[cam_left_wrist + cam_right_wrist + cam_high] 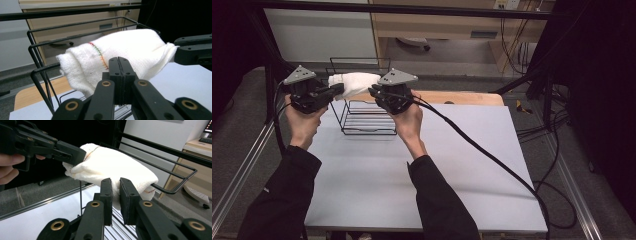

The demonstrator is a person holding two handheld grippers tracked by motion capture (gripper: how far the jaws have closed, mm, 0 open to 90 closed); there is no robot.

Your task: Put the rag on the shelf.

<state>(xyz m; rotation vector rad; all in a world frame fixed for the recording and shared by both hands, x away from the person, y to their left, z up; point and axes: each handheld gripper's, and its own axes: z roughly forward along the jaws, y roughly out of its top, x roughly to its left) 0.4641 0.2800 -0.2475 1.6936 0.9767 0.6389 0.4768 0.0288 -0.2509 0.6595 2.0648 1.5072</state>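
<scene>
Gripping a white towel (354,83) from both ends, upper middle of the high view, just above the top rails of a black wire rack (362,116). Left tongs (338,90) clamped fully together, pinching a thin fold of the cloth at its left end; seen up close in the left gripper view, left tongs (119,65) pressed tight with no gap between the jaws, towel (125,53) bunched behind them, a stitched seam (red, green and orange thread) running down the fabric. Right tongs (374,91) closed on the towel's other end; in the right gripper view, right tongs (115,192) held slightly apart by a thicker wad of towel (110,166) squeezed between the pads. Towel stretched roughly level between the two, rolled or folded into a thick bundle, hanging over the rack's upper bars (175,171) near the far edge of the pale grey surface (412,165). Rack standing on that surface, centre-left of the high view. Black cable (482,150) trailing from the right tongs toward the lower right of the frame.
</scene>
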